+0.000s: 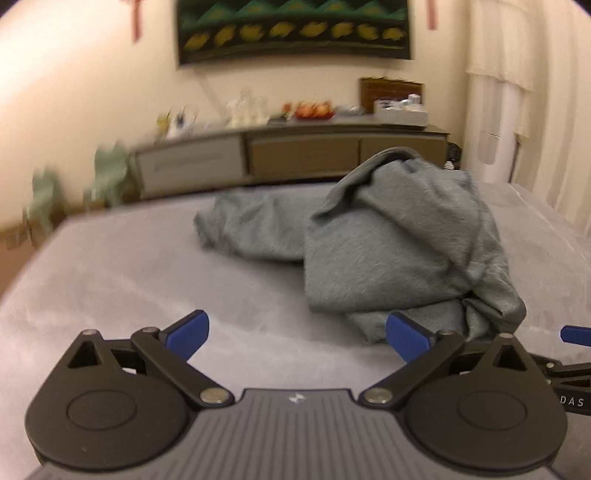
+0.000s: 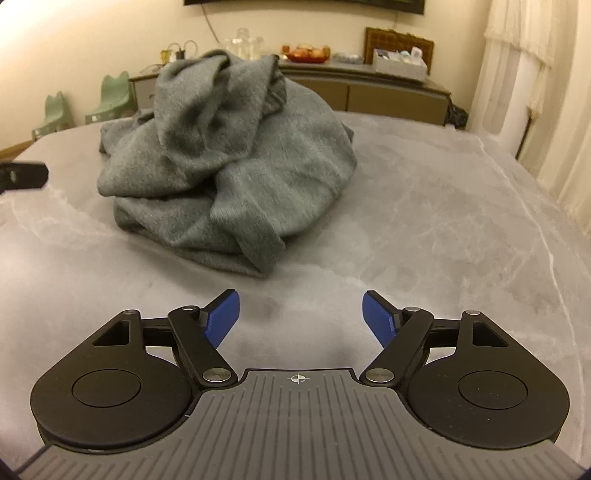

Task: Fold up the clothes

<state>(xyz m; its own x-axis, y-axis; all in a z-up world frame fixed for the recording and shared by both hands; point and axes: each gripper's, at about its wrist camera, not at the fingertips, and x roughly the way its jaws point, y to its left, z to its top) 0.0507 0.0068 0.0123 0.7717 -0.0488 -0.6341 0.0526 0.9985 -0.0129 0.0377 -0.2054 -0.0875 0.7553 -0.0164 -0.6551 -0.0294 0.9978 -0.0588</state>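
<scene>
A crumpled grey-green garment (image 1: pixel 399 243) lies heaped on the grey marbled table (image 1: pixel 147 280). In the left wrist view my left gripper (image 1: pixel 297 334) is open, its blue right pad just short of the heap's near edge, nothing between the fingers. The right gripper's blue tip (image 1: pixel 574 334) shows at the far right edge. In the right wrist view the same garment (image 2: pixel 229 162) sits ahead and to the left on the table (image 2: pixel 443 221). My right gripper (image 2: pixel 300 314) is open over bare tabletop, short of the cloth. The left gripper's black part (image 2: pixel 24 175) pokes in at the left edge.
Beyond the table stands a low sideboard (image 2: pixel 388 88) with a fruit bowl (image 2: pixel 306 55), glassware and a box. Two pale green chairs (image 2: pixel 114 96) stand at the left. A dark wall hanging (image 1: pixel 291 29) and pale curtains (image 2: pixel 535 74) at the right.
</scene>
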